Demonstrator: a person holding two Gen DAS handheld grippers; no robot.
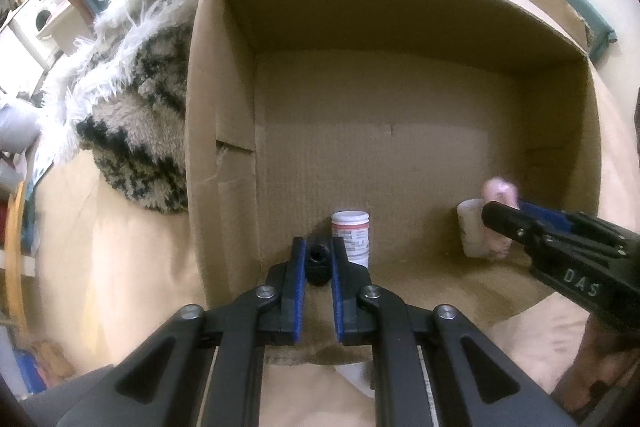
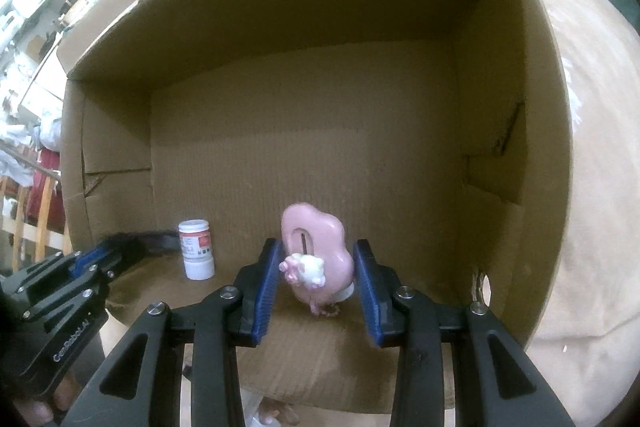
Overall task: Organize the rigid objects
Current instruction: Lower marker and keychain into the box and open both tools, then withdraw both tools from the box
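A: Nearest, the left gripper (image 1: 317,259) has its blue pads clamped on a small black ribbed cylinder (image 1: 319,264), low inside the cardboard box (image 1: 224,107) at 6 o'clock of the left wrist view.

B: And the right gripper (image 2: 316,277)?

A: Its jaws sit either side of a glossy pink cloud-shaped ornament (image 2: 316,247) with a small white figure on it. I cannot tell if the pads press it.

B: Risks?

A: The ornament looks smooth, rounded and hard; I judge it could slip or tip when let go. The black piece sits just beside the white plastic bottle (image 1: 352,239) at 12 o'clock from it, so a careless release might knock that over.

B: Farther off?

A: Bare corrugated floor, then the walls. Outside, at 9 o'clock, a shaggy blanket (image 1: 136,99).
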